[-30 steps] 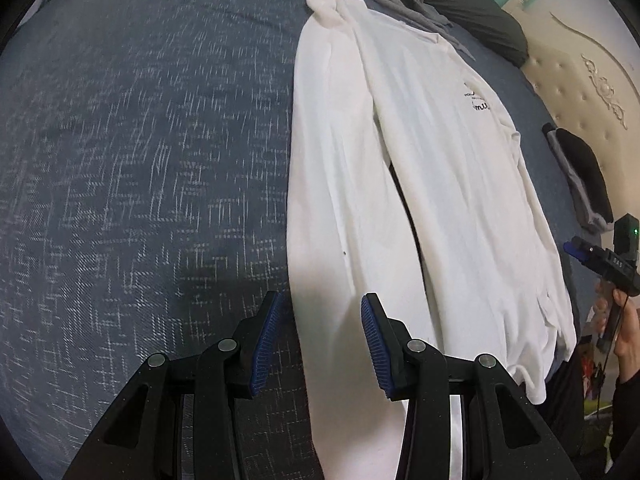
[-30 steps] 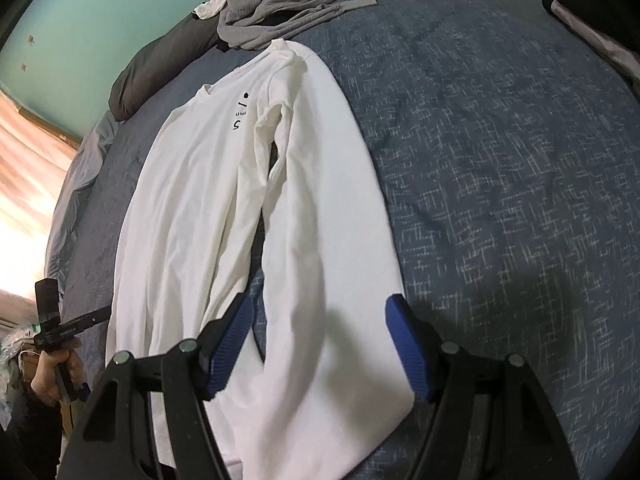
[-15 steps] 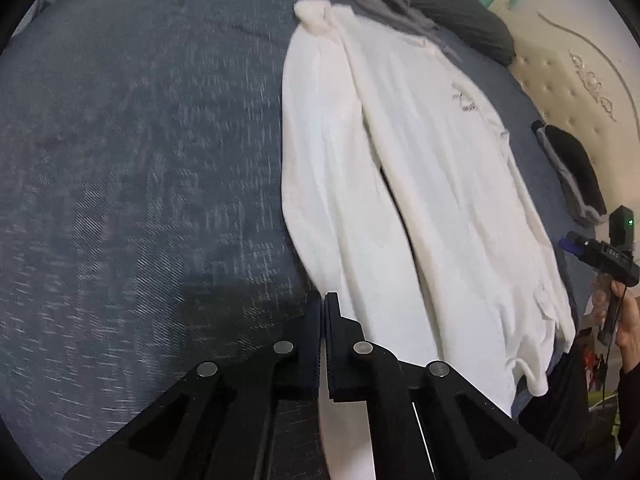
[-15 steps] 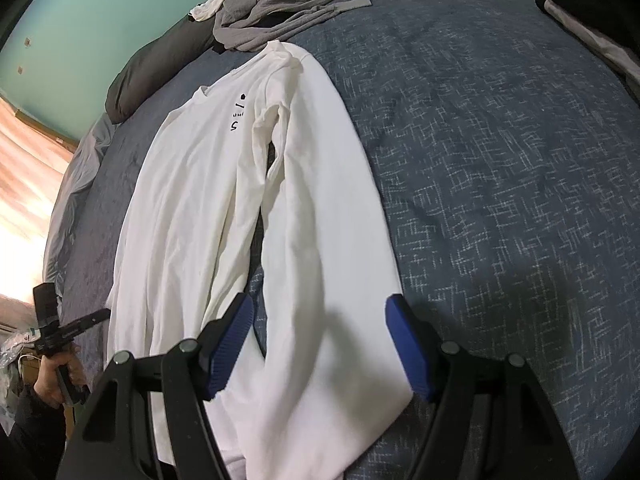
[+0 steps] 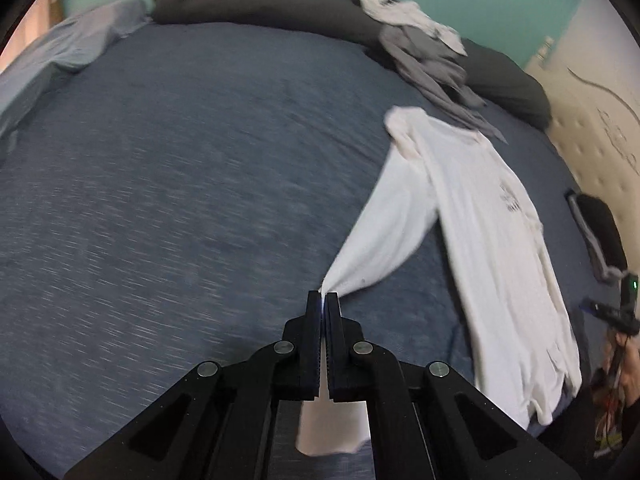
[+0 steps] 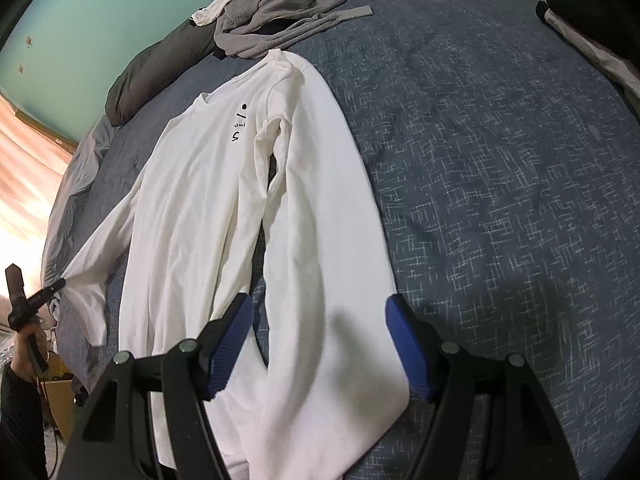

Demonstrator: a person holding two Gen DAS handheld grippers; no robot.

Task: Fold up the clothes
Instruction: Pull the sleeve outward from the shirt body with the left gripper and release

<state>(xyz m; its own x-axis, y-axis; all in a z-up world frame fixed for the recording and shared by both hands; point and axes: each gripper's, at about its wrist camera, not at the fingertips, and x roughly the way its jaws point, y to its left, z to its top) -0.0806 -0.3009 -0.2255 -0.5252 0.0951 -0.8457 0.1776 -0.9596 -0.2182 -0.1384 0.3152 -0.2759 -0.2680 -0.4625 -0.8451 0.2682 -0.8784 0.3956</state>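
Note:
A white long-sleeved shirt (image 5: 492,240) lies face up on the dark blue bedspread (image 5: 180,168). My left gripper (image 5: 324,298) is shut on one sleeve (image 5: 384,240), which stretches taut from the shoulder, lifted off the bed; the cuff hangs below the jaws. In the right wrist view the shirt (image 6: 192,208) runs away from me, and my right gripper (image 6: 319,306) stands open just above the other sleeve (image 6: 328,232), its blue pads (image 6: 232,336) apart on either side without pressing it. The left gripper (image 6: 44,294) shows at the far left, pulling its sleeve.
A pile of grey clothes (image 5: 424,60) lies beyond the collar against a dark duvet roll (image 5: 260,4). A folded black garment (image 5: 600,232) sits by the beige padded headboard (image 5: 592,128). A person's hand (image 6: 28,344) holds the left gripper's handle.
The left gripper closed on the sleeve near the cuff, then rose and swung away from the shirt, dragging the sleeve out sideways. The right gripper stayed still and open.

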